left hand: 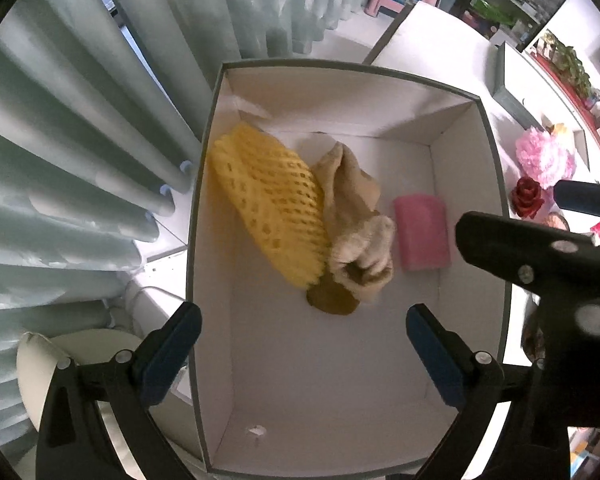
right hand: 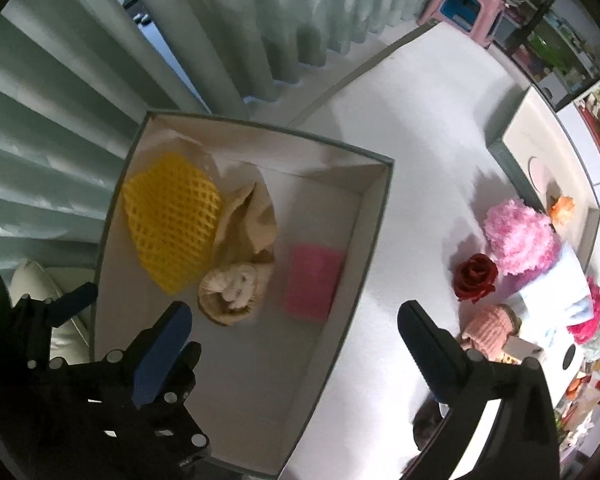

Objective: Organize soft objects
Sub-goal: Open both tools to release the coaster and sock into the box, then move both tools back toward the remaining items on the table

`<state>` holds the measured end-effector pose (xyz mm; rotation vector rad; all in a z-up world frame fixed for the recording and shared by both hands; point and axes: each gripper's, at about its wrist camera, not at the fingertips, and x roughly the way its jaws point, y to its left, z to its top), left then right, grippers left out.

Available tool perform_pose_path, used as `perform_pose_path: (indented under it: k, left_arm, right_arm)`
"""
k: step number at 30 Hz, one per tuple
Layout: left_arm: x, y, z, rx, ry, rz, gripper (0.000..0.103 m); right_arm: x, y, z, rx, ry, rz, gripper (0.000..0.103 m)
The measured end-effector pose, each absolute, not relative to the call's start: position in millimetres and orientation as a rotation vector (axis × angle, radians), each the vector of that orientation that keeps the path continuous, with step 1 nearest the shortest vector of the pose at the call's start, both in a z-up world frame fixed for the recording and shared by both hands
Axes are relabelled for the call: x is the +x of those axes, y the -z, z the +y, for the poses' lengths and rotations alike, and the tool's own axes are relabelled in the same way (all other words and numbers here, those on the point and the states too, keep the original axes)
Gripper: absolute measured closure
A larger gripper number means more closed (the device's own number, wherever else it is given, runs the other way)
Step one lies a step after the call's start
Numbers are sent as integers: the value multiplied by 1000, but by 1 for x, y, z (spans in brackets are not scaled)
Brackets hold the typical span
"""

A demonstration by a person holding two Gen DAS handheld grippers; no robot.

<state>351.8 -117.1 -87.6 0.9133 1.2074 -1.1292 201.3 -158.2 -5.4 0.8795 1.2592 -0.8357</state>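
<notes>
While both grippers hang above the scene, neither holds anything: left gripper [left hand: 300,344] is spread wide w/ nothing between its blue pads, looking straight down into the open box [left hand: 496,184], and right gripper [right hand: 296,340] is likewise released, one finger over the box interior, the other over the white table [right hand: 412,128]. Inside the box, toward its far-left part, lies the yellow foam net [left hand: 268,204], stretched diagonally; the beige sock [left hand: 352,216] lies touching its right edge, crumpled, its cuff opening facing the camera. Partly under the sock's near end sits a dark olive-brown item [left hand: 332,304], mostly hidden, can't tell what it is. Just right of the sock, apart from it, lies a pink rectangular sponge [left hand: 420,236], close to the box's right wall. Outside the box on the table, per the right wrist view: a red fabric rose [right hand: 476,278], a pink fluffy pom-pom [right hand: 516,236] just behind it, a pink knit item [right hand: 488,328] nearer the right gripper's finger, plus a magenta fluffy thing [right hand: 592,316] by the frame edge. Grey-green curtains [left hand: 80,140] hang behind the box, and a pink stool [right hand: 464,4] stands on the floor beyond the table.
</notes>
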Motion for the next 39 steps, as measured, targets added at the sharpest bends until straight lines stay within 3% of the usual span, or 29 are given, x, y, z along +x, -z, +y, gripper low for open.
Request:
perform_pose_path:
  k: [17, 31, 39]
  left_arm:
    - [316, 76, -101, 1093, 1112, 1133, 0]
    - [184, 48, -114, 1202, 1369, 1035, 0]
    - [87, 74, -122, 1297, 1477, 1164, 0]
  right_arm:
    - [142, -12, -105, 983, 854, 1170, 0]
    - [-54, 38, -24, 1360, 1141, 1065, 0]
    - [-139, 72, 34, 1557, 1253, 1007, 0]
